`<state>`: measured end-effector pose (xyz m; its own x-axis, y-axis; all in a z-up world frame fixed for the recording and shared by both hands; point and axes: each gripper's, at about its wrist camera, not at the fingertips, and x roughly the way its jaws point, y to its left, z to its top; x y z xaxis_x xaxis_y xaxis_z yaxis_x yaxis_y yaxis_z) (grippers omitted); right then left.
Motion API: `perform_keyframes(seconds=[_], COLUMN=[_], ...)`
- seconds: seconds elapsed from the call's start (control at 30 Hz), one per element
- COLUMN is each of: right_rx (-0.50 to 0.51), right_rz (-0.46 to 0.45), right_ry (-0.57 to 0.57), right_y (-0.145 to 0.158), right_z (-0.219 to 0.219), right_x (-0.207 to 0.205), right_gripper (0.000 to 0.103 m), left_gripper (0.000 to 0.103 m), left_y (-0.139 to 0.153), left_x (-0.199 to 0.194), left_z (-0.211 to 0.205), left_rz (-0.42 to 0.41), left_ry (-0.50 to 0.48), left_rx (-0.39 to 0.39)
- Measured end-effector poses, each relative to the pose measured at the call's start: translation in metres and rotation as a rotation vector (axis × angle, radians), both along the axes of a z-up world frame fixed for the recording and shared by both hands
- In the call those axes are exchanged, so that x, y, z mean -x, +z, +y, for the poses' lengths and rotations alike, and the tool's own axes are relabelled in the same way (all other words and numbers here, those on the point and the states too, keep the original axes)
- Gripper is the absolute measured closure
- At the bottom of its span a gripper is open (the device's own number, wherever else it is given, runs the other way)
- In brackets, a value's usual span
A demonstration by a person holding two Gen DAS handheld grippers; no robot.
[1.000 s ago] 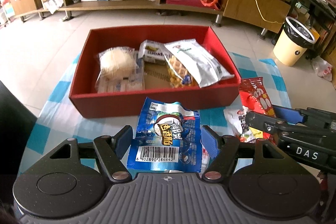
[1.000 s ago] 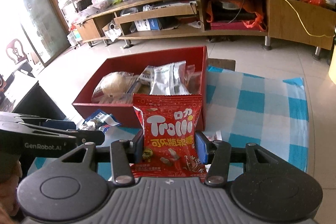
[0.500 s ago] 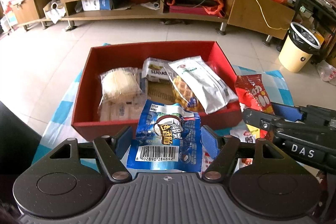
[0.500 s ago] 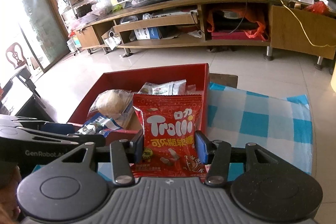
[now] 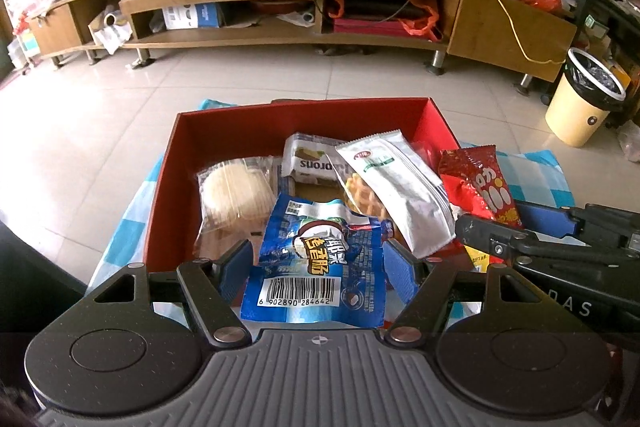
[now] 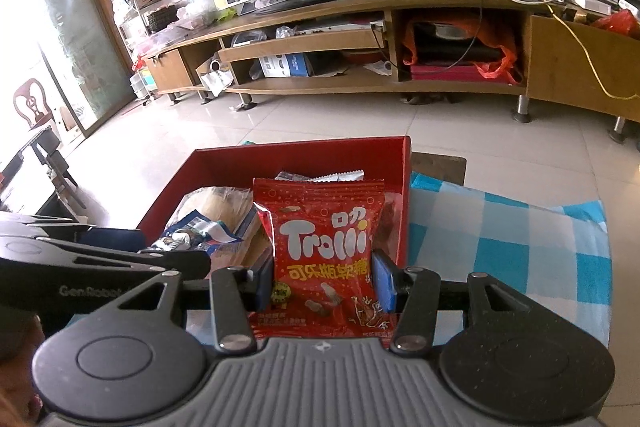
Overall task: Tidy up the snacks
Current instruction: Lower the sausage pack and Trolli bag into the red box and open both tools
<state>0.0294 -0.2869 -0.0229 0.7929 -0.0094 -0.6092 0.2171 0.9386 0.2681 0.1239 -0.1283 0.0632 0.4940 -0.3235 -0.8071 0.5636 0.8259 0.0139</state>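
My left gripper (image 5: 318, 261) is shut on a blue snack packet (image 5: 316, 227) with a barcode, held over the near wall of the red box (image 5: 240, 123). My right gripper (image 6: 324, 285) is shut on a red Trolli gummy bag (image 6: 320, 239), held upright at the box's right near corner (image 6: 400, 211). In the left wrist view the same red bag (image 5: 480, 187) shows at the right. Inside the box lie a round cake in clear wrap (image 5: 234, 195), a white-and-green waffle packet (image 5: 400, 187) and a small white packet (image 5: 312, 163).
The box sits on a blue-and-white checked cloth (image 6: 500, 247). Beyond is tiled floor, a long wooden TV stand (image 5: 280, 35) and a yellow waste bin (image 5: 580, 99) at the right. A dark edge (image 5: 24, 267) shows at the left.
Both grippers have moved forward towards the red box with their packets still held. The blue packet now hangs over the box's near wall, and the red bag is nearer its corner.
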Motion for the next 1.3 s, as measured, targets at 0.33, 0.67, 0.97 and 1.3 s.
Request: perform_keyframes(seconds=[0.33, 0.67, 0.97, 1.3], right_rx=[0.004, 0.006, 0.006, 0.014], right_rz=[0.001, 0.009, 0.028, 0.047], right_ry=[-0.001, -0.005, 0.000, 0.005], right_y=[-0.001, -0.004, -0.009, -0.015], right_z=[-0.008, -0.015, -0.018, -0.017], right_x=[-0.020, -0.037, -0.053, -0.063], right_gripper=[0.054, 0.054, 0.054, 0.054], left_gripper=[0.027, 0.027, 0.027, 0.027], left_y=[-0.003, -0.007, -0.014, -0.023], left_x=[-0.016, -0.033, -0.045, -0.052], left_z=[-0.011, -0.018, -0.022, -0.025], left_rz=[-0.014, -0.012, -0.008, -0.011], left_ry=[0.012, 0.021, 0.032, 0.044], left_rx=[-0.017, -0.027, -0.045, -0.066])
